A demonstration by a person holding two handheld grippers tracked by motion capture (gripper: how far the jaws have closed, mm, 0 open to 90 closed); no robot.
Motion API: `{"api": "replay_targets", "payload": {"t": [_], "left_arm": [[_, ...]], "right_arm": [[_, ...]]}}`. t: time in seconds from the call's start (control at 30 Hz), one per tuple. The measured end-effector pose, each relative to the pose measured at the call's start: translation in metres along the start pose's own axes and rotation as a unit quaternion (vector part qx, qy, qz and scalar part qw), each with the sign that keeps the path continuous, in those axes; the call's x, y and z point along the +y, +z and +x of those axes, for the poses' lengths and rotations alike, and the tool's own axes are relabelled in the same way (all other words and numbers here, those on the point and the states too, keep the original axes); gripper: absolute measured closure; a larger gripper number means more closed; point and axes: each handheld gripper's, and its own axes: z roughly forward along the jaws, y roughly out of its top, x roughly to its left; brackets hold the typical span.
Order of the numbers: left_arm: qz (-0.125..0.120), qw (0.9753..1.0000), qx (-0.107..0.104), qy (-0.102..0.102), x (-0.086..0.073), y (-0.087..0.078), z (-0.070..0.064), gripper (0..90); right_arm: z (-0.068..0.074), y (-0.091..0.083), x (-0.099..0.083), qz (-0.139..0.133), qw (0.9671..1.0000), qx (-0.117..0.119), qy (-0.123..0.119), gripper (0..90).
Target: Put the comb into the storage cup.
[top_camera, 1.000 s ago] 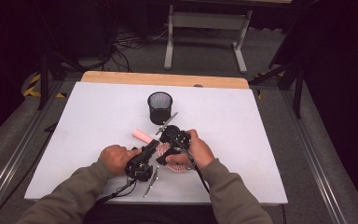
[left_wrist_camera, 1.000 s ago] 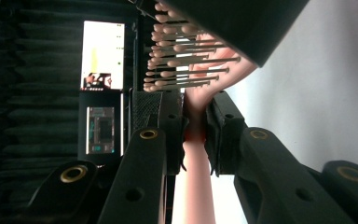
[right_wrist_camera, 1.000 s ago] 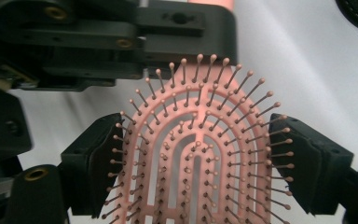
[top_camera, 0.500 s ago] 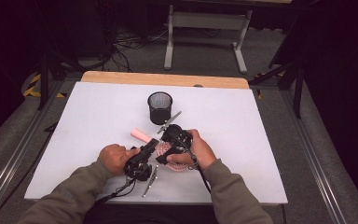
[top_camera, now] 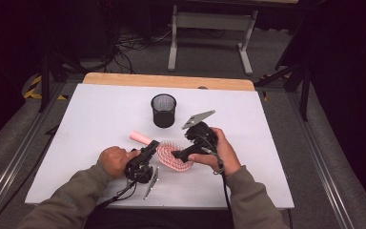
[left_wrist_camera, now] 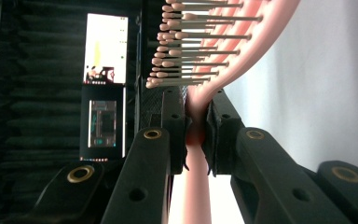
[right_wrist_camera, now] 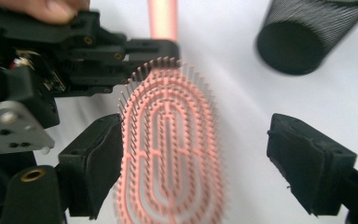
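A pink hairbrush (top_camera: 175, 161) lies low over the white table (top_camera: 267, 143), bristles up, handle pointing toward the far left. My left gripper (top_camera: 151, 146) is shut on its narrow neck; the left gripper view shows the pads (left_wrist_camera: 175, 116) squeezing the pink stem (left_wrist_camera: 196, 158) below the bristles. My right gripper (right_wrist_camera: 200, 163) is open, one jaw on each side of the brush head (right_wrist_camera: 170, 154). One right pad (right_wrist_camera: 98, 158) sits against the bristle edge and the other stands well clear. In the high view my right gripper (top_camera: 178, 155) points at the brush head.
A black mesh cup (top_camera: 164, 110) stands upright just beyond the brush, also in the right gripper view as the cup (right_wrist_camera: 307, 37). A wooden strip (top_camera: 171, 81) borders the table's far edge. White tabletop lies to the left and right of the hands.
The right hand and its gripper have shifted slightly to the right. The left gripper still holds the brush in about the same place.
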Motion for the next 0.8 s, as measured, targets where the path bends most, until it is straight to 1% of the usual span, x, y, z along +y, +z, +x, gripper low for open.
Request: {"api": "replay_targets", "payload": {"t": [0.03, 0.07, 0.1, 0.13, 0.17, 0.2, 0.23, 0.27, 0.3, 0.37, 0.4, 0.43, 0.47, 0.5, 0.57, 0.6, 0.63, 0.67, 0.7, 0.73, 0.77, 0.8], "left_arm": [[0.002, 1.0000, -0.001, -0.003, 0.000, 0.000, 0.001, 80.2], [0.002, 1.0000, 0.001, -0.004, -0.001, 0.000, 0.001, 80.2], [0.002, 1.0000, 0.003, -0.004, -0.002, 0.000, 0.002, 80.2], [0.004, 1.0000, 0.001, -0.006, -0.003, 0.000, 0.003, 80.2], [0.004, 0.9999, -0.001, -0.013, -0.004, 0.000, 0.004, 80.2], [0.006, 0.9999, 0.003, -0.013, -0.005, -0.001, 0.005, 80.2], [0.003, 0.9998, 0.003, -0.020, -0.006, 0.000, 0.005, 80.2], [0.006, 0.9997, 0.005, -0.023, -0.007, -0.001, 0.007, 80.2], [0.007, 0.9997, 0.007, -0.024, -0.008, -0.001, 0.008, 80.2], [0.006, 0.9993, 0.009, -0.037, -0.010, -0.001, 0.011, 80.2], [0.005, 0.9991, 0.009, -0.042, -0.012, -0.001, 0.014, 80.2], [0.006, 0.9989, 0.012, -0.046, -0.012, -0.002, 0.014, 80.2], [0.003, 0.9984, 0.012, -0.055, -0.014, -0.002, 0.016, 80.2], [0.003, 0.9979, 0.011, -0.064, -0.015, -0.002, 0.017, 80.2], [-0.001, 0.9966, 0.013, -0.082, -0.017, -0.003, 0.021, 80.2], [-0.007, 0.9954, 0.015, -0.094, -0.018, -0.003, 0.022, 80.2], [-0.006, 0.9952, 0.016, -0.097, -0.019, -0.004, 0.026, 80.2], [-0.013, 0.9932, 0.020, -0.114, -0.021, -0.004, 0.028, 80.2], [-0.014, 0.9919, 0.020, -0.124, -0.022, -0.005, 0.031, 80.2], [-0.018, 0.9909, 0.020, -0.132, -0.023, -0.005, 0.033, 80.2], [-0.017, 0.9897, 0.021, -0.140, -0.024, -0.005, 0.036, 80.2], [-0.019, 0.9883, 0.023, -0.150, -0.026, -0.006, 0.038, 80.2]], "right_arm": [[-0.002, -0.009, -0.004, -0.021, 0.9996, -0.019, -0.006, 19.5], [-0.003, -0.018, -0.007, -0.043, 0.9979, -0.047, -0.008, 19.6], [-0.004, -0.027, -0.011, -0.068, 0.9954, -0.067, -0.012, 20.4], [-0.006, -0.034, -0.014, -0.083, 0.9936, -0.076, -0.010, 20.3], [-0.009, -0.043, -0.020, -0.105, 0.9903, -0.091, -0.006, 19.9], [-0.011, -0.049, -0.026, -0.119, 0.9871, -0.107, -0.005, 19.9], [-0.014, -0.053, -0.032, -0.129, 0.9843, -0.121, -0.002, 19.9], [-0.016, -0.055, -0.038, -0.135, 0.9817, -0.134, 0.001, 19.8], [-0.019, -0.055, -0.047, -0.140, 0.9781, -0.154, 0.001, 19.9], [-0.022, -0.053, -0.057, -0.146, 0.9737, -0.175, 0.003, 20.0], [-0.025, -0.052, -0.065, -0.152, 0.9708, -0.186, 0.006, 20.0], [-0.027, -0.050, -0.072, -0.161, 0.9684, -0.191, 0.011, 20.4], [-0.028, -0.049, -0.075, -0.165, 0.9673, -0.192, 0.014, 20.4], [-0.029, -0.048, -0.081, -0.171, 0.9648, -0.199, 0.018, 20.4], [-0.031, -0.045, -0.089, -0.177, 0.9597, -0.218, 0.013, 20.5], [-0.031, -0.043, -0.094, -0.176, 0.9563, -0.234, 0.004, 20.4], [-0.031, -0.043, -0.097, -0.176, 0.9534, -0.245, -0.005, 20.6], [-0.030, -0.042, -0.100, -0.179, 0.9511, -0.252, -0.010, 20.6], [-0.031, -0.042, -0.104, -0.183, 0.9498, -0.253, -0.009, 20.5], [-0.031, -0.041, -0.107, -0.184, 0.9491, -0.255, -0.008, 20.5], [-0.032, -0.041, -0.109, -0.186, 0.9485, -0.256, -0.010, 20.6], [-0.032, -0.041, -0.111, -0.187, 0.9472, -0.261, -0.009, 20.6]]}}
